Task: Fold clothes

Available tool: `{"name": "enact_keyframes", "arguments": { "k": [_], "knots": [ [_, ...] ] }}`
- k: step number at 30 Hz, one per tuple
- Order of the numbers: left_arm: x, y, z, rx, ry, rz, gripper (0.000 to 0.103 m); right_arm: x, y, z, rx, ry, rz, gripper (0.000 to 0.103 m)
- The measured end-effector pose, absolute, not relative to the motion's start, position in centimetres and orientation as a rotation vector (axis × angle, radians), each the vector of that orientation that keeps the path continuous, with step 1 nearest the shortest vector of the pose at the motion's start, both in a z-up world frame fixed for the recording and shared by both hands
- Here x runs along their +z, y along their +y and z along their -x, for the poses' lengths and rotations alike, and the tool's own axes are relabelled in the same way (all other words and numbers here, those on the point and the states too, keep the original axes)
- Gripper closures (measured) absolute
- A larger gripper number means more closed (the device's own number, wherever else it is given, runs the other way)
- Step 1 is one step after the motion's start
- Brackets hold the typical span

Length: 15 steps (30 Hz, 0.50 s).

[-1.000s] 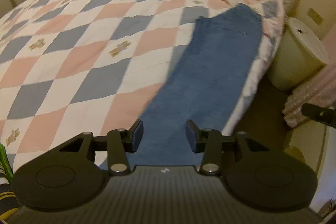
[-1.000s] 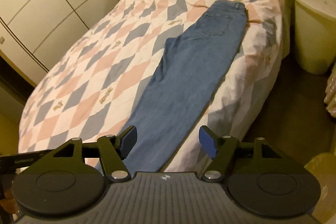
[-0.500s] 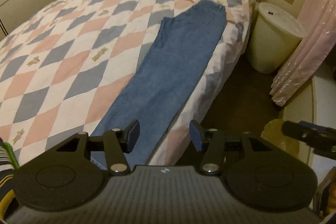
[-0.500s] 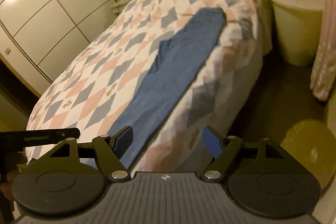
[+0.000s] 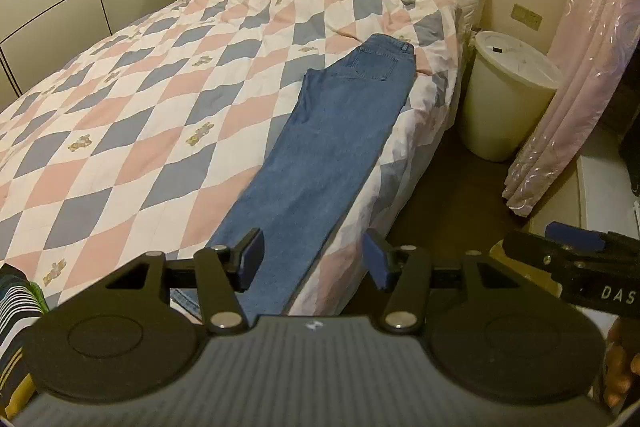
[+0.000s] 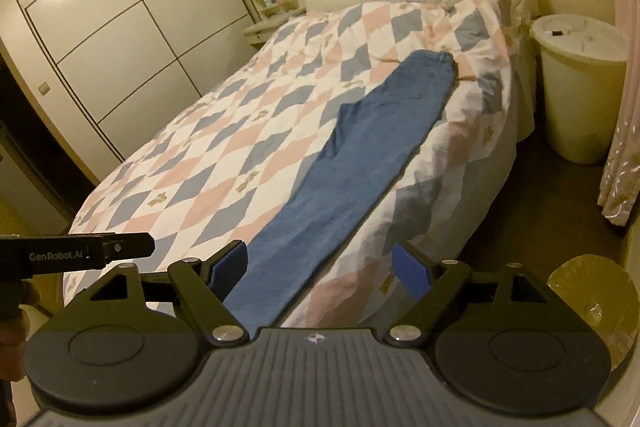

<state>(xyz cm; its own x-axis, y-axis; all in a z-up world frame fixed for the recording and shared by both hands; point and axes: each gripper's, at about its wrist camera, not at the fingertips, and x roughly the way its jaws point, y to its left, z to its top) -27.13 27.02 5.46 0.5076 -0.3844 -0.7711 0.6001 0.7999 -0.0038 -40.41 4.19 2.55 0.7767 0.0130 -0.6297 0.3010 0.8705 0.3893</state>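
Blue denim jeans (image 5: 336, 147), folded lengthwise, lie flat along the right edge of a bed's pink, grey and white diamond-patterned quilt (image 5: 168, 99). The left gripper (image 5: 312, 259) and right gripper (image 6: 320, 267) hover above the hems, jaws just opened, both empty.

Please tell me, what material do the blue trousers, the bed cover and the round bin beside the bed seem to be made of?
Blue trousers: apparently denim, matte; faded blue weave, stitched back pocket.
Bed cover: probably soft woven or quilted cloth, matte; printed diamonds, creases near the pillow end.
Round bin: likely plastic, smooth with a slight sheen; its cream lid looks moulded.
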Motion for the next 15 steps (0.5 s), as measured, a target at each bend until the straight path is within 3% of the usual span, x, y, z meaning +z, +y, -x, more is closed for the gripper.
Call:
{"name": "enact_keyframes", "arguments": {
  "k": [15],
  "knots": [
    [0.5,31.4,19.9,-0.707,0.981,-0.369,0.053,-0.1,10.5,37.0,-0.258,0.740,-0.532,0.021]
  ]
}}
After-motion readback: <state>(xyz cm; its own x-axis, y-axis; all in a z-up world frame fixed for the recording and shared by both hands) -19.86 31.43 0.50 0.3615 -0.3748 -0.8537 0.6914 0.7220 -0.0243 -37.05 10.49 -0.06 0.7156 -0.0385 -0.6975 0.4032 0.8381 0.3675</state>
